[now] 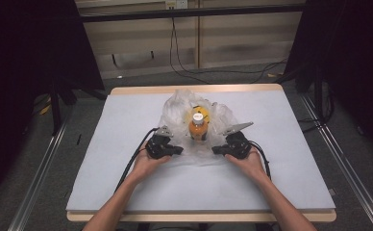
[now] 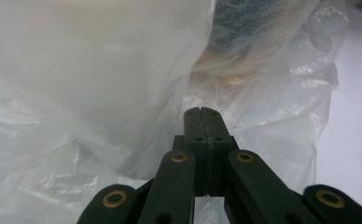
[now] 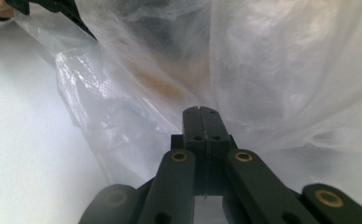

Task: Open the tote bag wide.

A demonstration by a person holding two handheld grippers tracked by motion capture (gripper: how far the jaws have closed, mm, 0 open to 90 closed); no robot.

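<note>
From above, I hold my left gripper (image 1: 177, 150) and right gripper (image 1: 216, 150) low at the near edge of a crinkled, translucent plastic bag (image 1: 180, 103) on the pale, matte table (image 1: 127, 120), an orange bottle (image 1: 198, 129) with a white cap standing in the bag between them. Along my left gripper (image 2: 201, 111), the matte black jaws are pressed flat together, tips against the filmy plastic bag (image 2: 76, 84); whether film is pinched I cannot tell. My right gripper (image 3: 201, 110) shows the same: jaws closed tight, glossy wrinkled plastic bag (image 3: 281, 70) just beyond, an orange blur inside.
</note>
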